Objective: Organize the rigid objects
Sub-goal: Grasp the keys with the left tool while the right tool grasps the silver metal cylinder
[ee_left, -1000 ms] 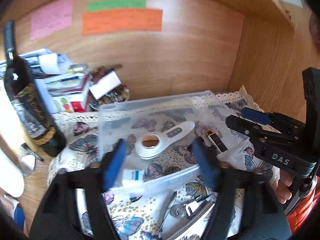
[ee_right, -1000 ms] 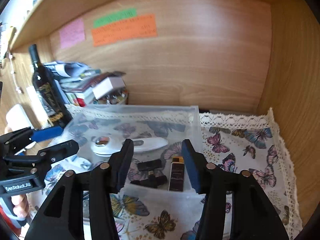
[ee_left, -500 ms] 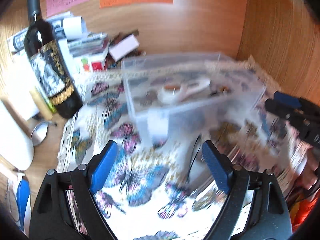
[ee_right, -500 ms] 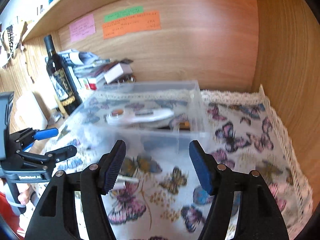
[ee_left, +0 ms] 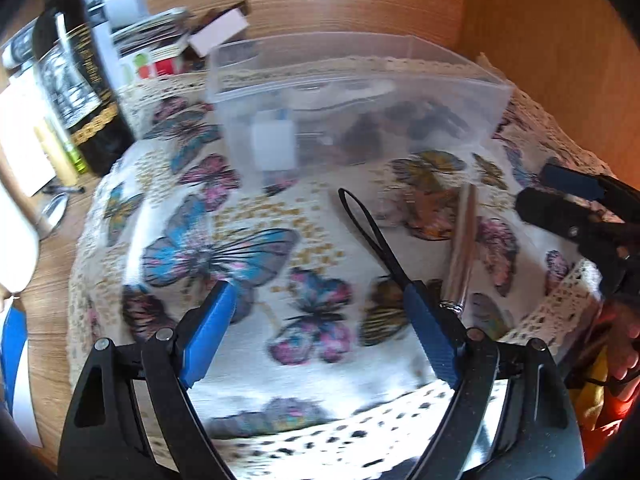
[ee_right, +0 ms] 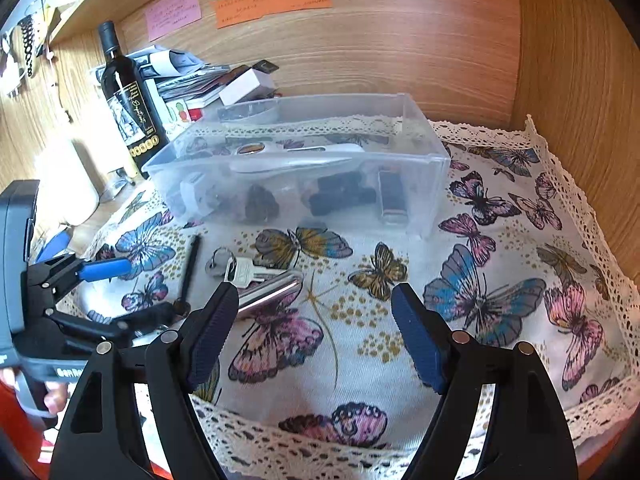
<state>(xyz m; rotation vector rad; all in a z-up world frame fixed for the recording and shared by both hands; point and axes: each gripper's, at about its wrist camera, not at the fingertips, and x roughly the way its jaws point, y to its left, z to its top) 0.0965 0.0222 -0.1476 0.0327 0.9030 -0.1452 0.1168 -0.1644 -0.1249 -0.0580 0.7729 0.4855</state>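
left gripper [ee_left: 320,320] wide, empty, right gripper [ee_right: 316,320] opening, empty

Your left wrist cam sat low and close over the butterfly cloth [ee_left: 256,248], tilted steeply down, blurred, facing the clear bin [ee_left: 352,92] at the back wall. Your right wrist cam looked from further right, pitched less steeply, sharp, bin [ee_right: 304,160] mid-frame. Both shared the cloth [ee_right: 480,280], bin, wine bottle [ee_left: 76,92] [ee_right: 128,96]. Each caught the other gripper at its edge: right gripper [ee_left: 560,196], left gripper [ee_right: 116,296].
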